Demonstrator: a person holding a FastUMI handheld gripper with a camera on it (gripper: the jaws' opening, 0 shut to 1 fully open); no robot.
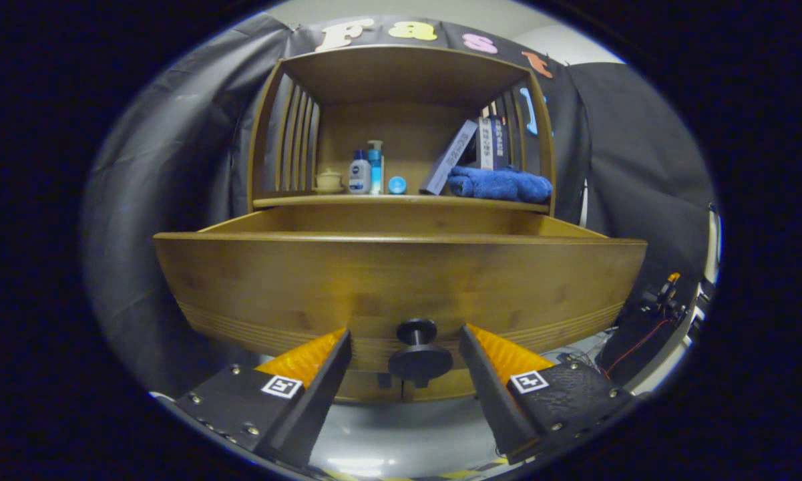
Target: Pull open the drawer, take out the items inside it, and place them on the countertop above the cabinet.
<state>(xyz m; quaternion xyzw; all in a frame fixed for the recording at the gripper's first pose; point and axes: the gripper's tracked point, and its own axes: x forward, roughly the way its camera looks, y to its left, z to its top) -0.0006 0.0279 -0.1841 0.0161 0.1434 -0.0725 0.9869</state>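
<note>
The claw [406,347] stands spread, its fingers either side of the dark knob [419,353], not touching it. The wooden drawer [401,280] is pulled out. On the tabletop [401,200] beyond sit bottles [366,172] and a blue towel [501,184]; the drawer's contents seem hidden.

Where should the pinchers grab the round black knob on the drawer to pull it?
Best by the thin stem behind the knob, probably. It sticks straight out of the drawer front, so come from straight in front, one finger on each side. The wide round cap would then catch behind the fingers when pulling. The gripper is open now, the knob sitting between its fingers, untouched.
</note>
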